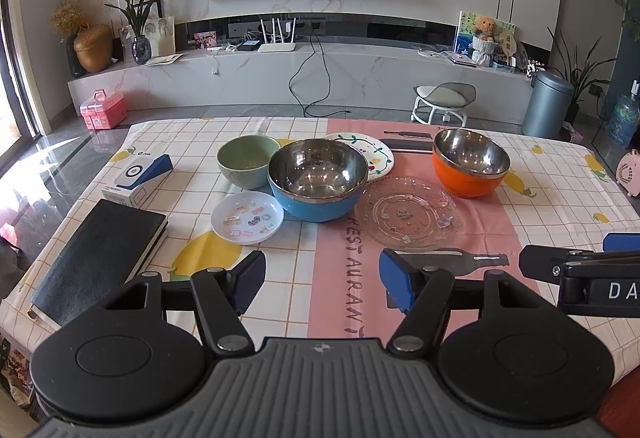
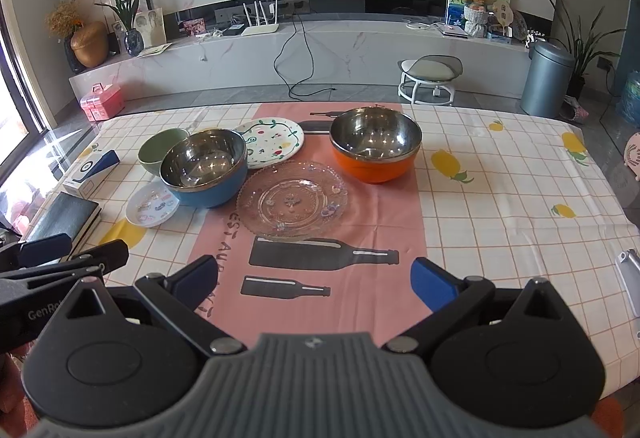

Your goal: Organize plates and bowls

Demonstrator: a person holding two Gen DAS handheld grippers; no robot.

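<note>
the table's checked tablecloth (image 1: 460, 234) with its pink centre strip and printed lemons carries all the dishes. both grippers hover over its near edge, angled down toward them and side by side. the left gripper (image 1: 322, 284) has its blue-padded jaws spread wide with nothing between them; the right gripper (image 2: 314, 284) is spread wider still, also empty, over the printed bottles.

largest of the dishes is the blue bowl (image 1: 318, 179), round, steel-lined and shiny, near the middle. the orange bowl (image 1: 471, 162), same steel lining, stands apart to its right. the clear glass plate (image 1: 408, 213), flat with a pressed ring pattern and beaded rim, lies between them, nearer the grippers. the white painted plate (image 2: 272, 142), with a green vine and small red fruit, lies behind the blue bowl, partly hidden by it. the matte green bowl (image 1: 247, 160) touches or nearly touches the blue one on its left. the small white dish (image 1: 247, 217), printed with little pictures, sits just in front. a black notebook (image 1: 100, 262) and a white-and-blue box (image 1: 138, 177) lie at the left.
</note>
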